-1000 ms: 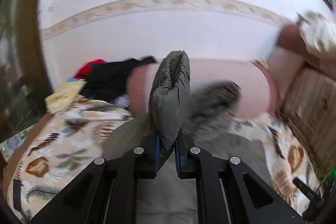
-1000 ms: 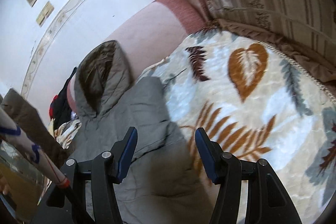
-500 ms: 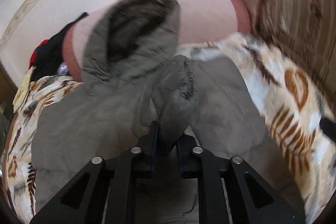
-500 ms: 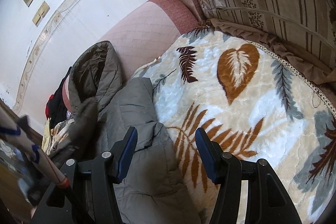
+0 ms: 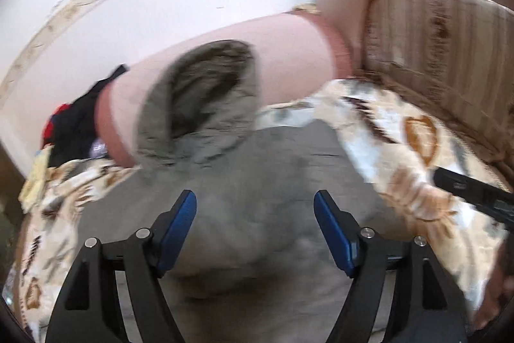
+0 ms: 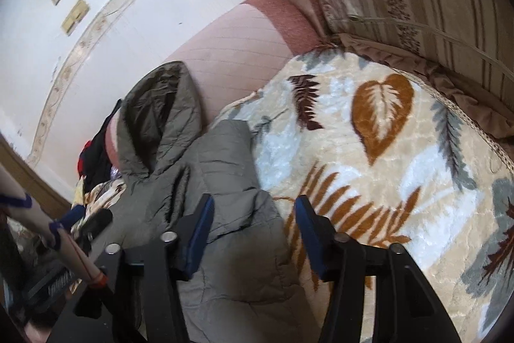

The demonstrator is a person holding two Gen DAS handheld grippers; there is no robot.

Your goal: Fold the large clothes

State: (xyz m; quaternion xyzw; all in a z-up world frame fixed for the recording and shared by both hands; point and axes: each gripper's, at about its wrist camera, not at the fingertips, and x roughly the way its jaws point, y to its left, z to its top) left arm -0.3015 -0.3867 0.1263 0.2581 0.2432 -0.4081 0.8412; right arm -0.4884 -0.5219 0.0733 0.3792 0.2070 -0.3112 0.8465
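On the leaf-print blanket, the olive jacket is lying flat; left tongs are opening empty above it, right tongs closing over its right edge, gripping nothing.

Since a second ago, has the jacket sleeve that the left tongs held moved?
Yes. The sleeve was held up in front of the pink bolster; it now lies down across the jacket, and the left tongs are opening with nothing between them.

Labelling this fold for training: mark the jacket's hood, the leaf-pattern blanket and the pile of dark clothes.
hood (image 6: 151, 118): right wrist view, on its dark inner lining.
leaf-pattern blanket (image 6: 382, 114): right wrist view, on the big brown leaf.
pile of dark clothes (image 5: 80, 124): left wrist view, on the black fabric beside the pink sofa arm.
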